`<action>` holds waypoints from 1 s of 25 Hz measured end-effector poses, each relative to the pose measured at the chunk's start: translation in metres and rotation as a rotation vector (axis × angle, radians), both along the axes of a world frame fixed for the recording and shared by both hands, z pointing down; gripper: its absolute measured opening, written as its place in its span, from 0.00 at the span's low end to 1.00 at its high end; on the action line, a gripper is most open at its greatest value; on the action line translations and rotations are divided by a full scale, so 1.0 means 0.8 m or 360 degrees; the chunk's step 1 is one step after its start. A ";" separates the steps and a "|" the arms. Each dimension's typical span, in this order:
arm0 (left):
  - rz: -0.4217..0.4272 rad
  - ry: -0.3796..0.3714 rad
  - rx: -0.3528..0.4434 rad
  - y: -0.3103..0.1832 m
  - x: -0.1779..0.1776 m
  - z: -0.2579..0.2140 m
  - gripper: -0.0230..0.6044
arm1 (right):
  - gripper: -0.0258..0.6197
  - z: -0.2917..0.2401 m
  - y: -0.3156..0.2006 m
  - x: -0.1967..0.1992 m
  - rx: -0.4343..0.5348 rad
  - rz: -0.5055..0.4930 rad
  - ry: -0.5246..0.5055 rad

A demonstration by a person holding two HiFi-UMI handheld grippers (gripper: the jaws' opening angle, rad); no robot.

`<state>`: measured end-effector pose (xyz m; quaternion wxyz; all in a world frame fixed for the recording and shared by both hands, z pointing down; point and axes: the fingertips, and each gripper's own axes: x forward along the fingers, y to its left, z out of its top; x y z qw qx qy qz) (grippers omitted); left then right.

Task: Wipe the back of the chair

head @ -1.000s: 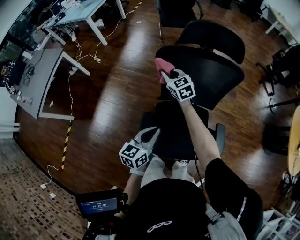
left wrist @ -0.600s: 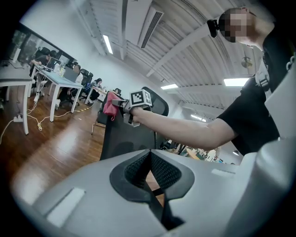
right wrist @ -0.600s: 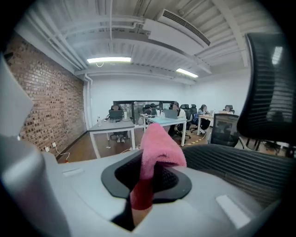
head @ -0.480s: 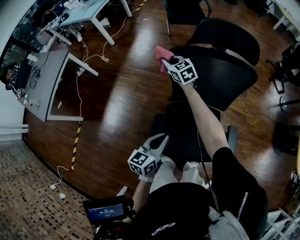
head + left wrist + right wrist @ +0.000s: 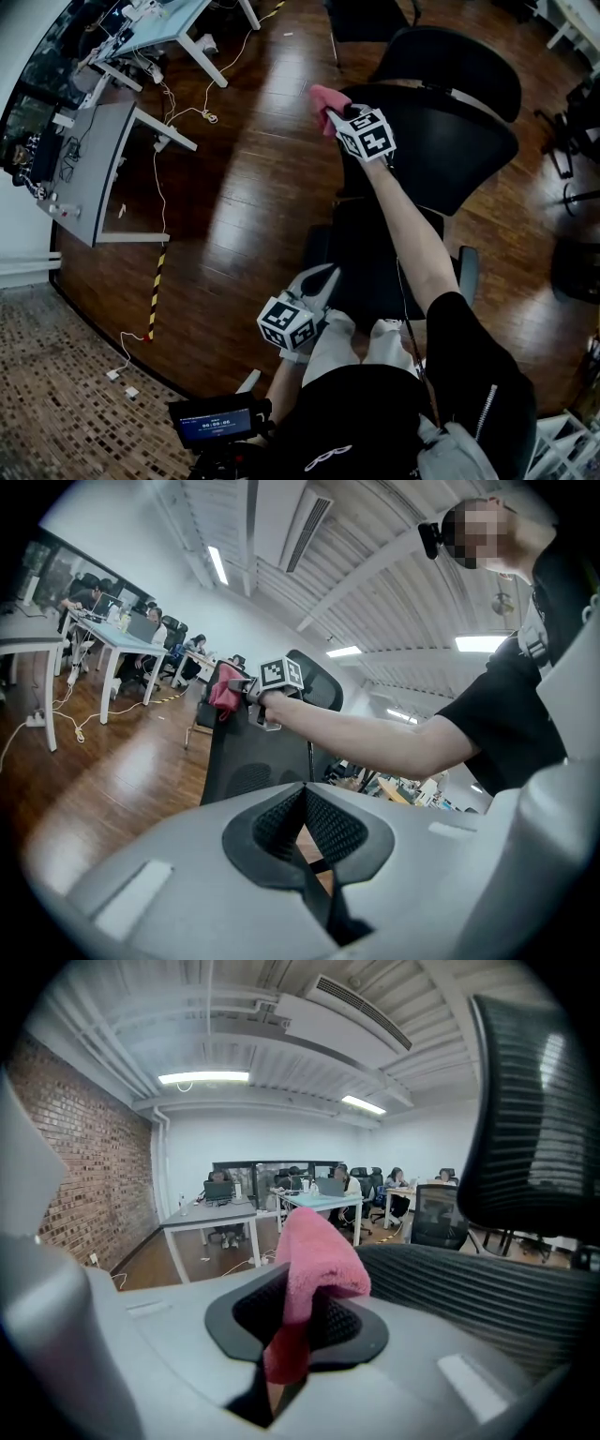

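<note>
**Item 1. Office chair, black mesh.** Sits at 1 o'clock in the head view. The chair back (image 5: 441, 141) is broad and curved, with the headrest (image 5: 459, 66) beyond it at 12 o'clock and the seat (image 5: 366, 272) nearer the person at 6 o'clock.

**Item 2. Right gripper (image 5: 291, 1326).** Held out at arm's length. Its jaws are clamped on a pink cloth (image 5: 314, 1251), which bunches up above the pads, with a tail hanging down between them. In the head view the cloth (image 5: 323, 97) lies at the upper edge of the chair back at its 9 o'clock end. In the right gripper view the ribbed mesh runs off to 3 o'clock just beside the cloth. Whether cloth and mesh actually press together cannot be told.

**Item 3. Left gripper (image 5: 305, 799).** Held low at 6 o'clock in the head view (image 5: 314, 281), near the person's lap and well apart from the chair back. Its jaws are closed pad to pad with nothing between them.

**Item 4. Surroundings.** Wooden floor (image 5: 234, 187). Desks (image 5: 89, 159) with trailing cables stand at 10 o'clock.

**Status.**
- The cloth is gripped and brought to the backrest, so that part is done.
- The wiping seems to be at or near one end of its run.
- The mesh shows no mark to tell wiped parts from unwiped.
- By position, most of the back, toward 3 o'clock and down toward 6 o'clock, likely remains to be covered.
</note>
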<state>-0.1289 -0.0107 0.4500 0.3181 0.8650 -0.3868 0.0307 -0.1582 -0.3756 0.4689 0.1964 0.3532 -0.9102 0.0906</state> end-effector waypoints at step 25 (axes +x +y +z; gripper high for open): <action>0.0194 0.0011 0.0025 -0.008 0.085 -0.007 0.02 | 0.11 -0.005 -0.014 0.175 -0.0018 0.0366 -0.0015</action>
